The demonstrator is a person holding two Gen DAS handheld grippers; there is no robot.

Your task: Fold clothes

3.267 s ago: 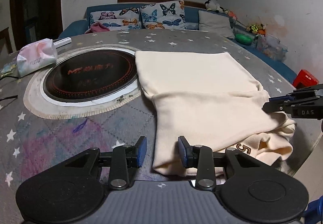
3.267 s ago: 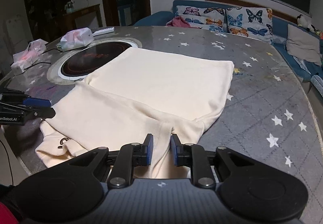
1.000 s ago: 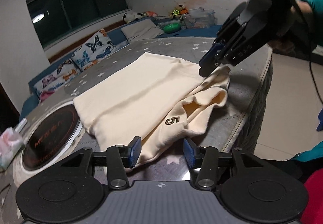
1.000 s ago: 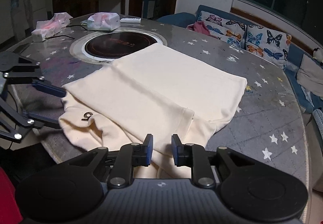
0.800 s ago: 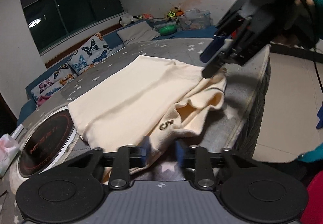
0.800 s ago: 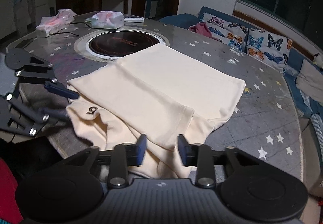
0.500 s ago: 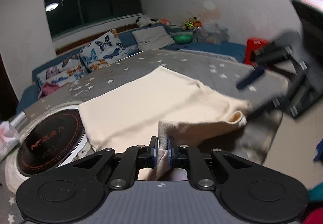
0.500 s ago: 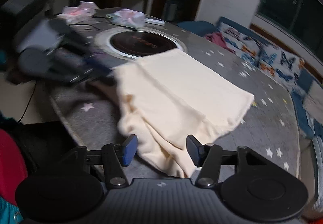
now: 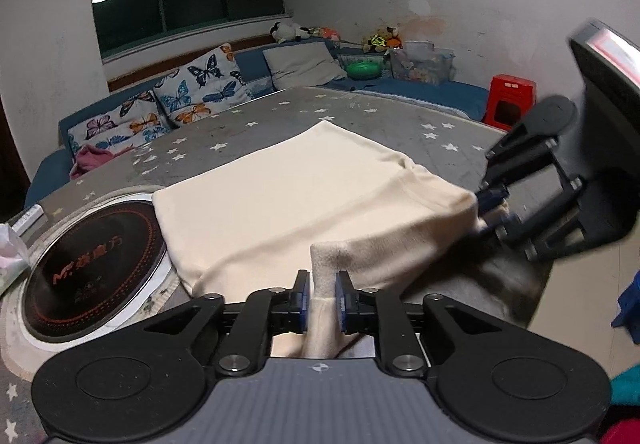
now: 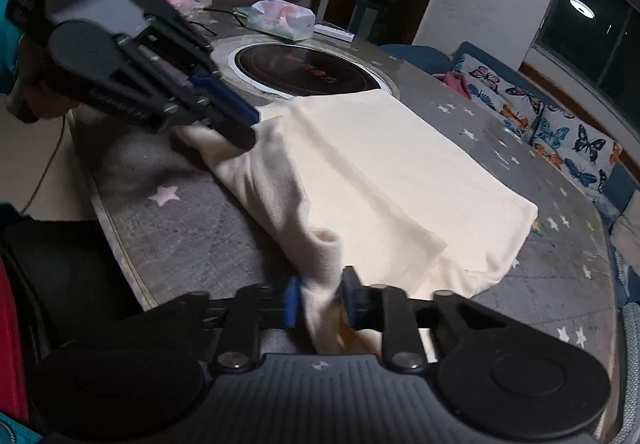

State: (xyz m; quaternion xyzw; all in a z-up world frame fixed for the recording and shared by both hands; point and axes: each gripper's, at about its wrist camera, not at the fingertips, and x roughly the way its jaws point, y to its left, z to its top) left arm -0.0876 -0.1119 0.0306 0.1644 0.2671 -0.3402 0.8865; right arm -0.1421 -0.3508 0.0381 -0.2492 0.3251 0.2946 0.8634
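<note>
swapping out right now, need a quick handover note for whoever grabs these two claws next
Left claw: jaws easing open, though a bunched fold of the cream knit garment sits pinched between the pads.
Right claw: jaws closing on the other near end of the same hem; cloth is between the pads.
Garment: far half lies flat on the grey star-print tablecloth, beside the round black induction hob; near edge is raised off the table between the two claws.
Done: sides appear folded in, near hem gripped at both ends.
Left: probably carry the near hem over to the far edge, lay it down, smooth, release.
</note>
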